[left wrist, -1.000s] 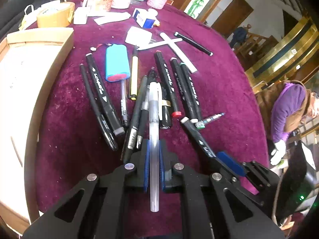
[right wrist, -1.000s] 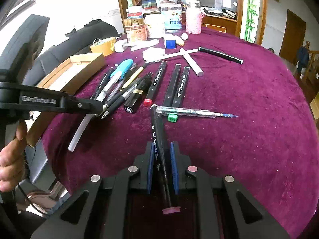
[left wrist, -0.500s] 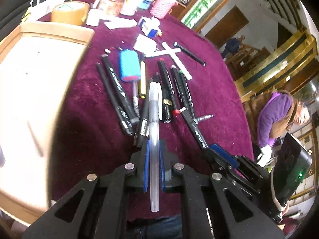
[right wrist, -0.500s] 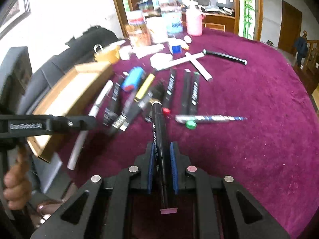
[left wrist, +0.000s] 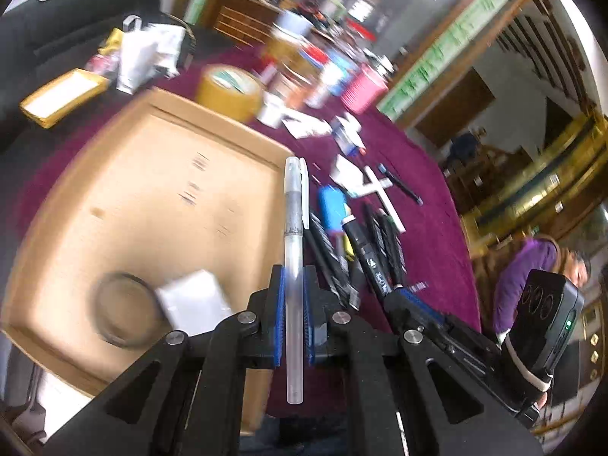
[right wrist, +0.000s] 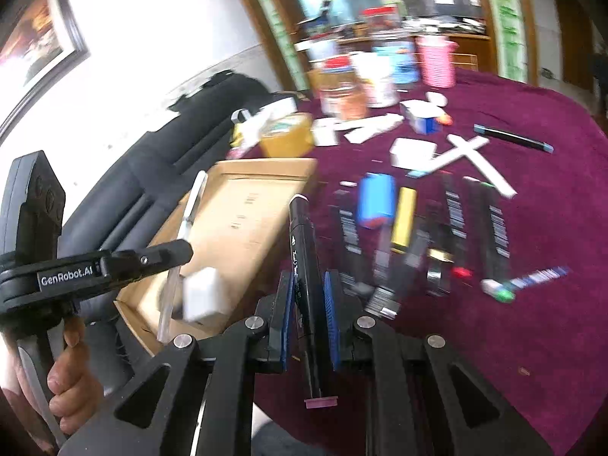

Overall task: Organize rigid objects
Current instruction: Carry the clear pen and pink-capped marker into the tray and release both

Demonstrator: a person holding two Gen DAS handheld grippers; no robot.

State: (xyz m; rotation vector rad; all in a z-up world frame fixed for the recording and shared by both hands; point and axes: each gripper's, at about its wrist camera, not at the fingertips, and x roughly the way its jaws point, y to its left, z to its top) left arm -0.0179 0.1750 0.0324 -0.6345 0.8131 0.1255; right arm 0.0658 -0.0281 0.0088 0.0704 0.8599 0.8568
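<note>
Clear pen (left wrist: 294, 266): my left gripper (left wrist: 294, 315) clamps it, tip toward 12 o'clock, over the cardboard tray (left wrist: 159, 205).
Black marker (right wrist: 306, 266): my right gripper (right wrist: 309, 323) pinches it, pink end nearest me.
Loose pens (right wrist: 437, 235): on the maroon cloth (right wrist: 532, 304), at 3 o'clock of the tray.

A table draped in a deep purple cloth (right wrist: 532, 228) carries a shallow cardboard tray (left wrist: 114, 197), ahead and left of both sets of jaws. Black markers (right wrist: 494, 224), a blue battery pack (right wrist: 374, 199) and a yellow pen (right wrist: 403, 224) lie in a loose row ahead and right of the jaws. Beyond them sit crossed white sticks (right wrist: 482, 159), a roll of tape (left wrist: 228, 91) and a pink cup (right wrist: 435, 60).
</note>
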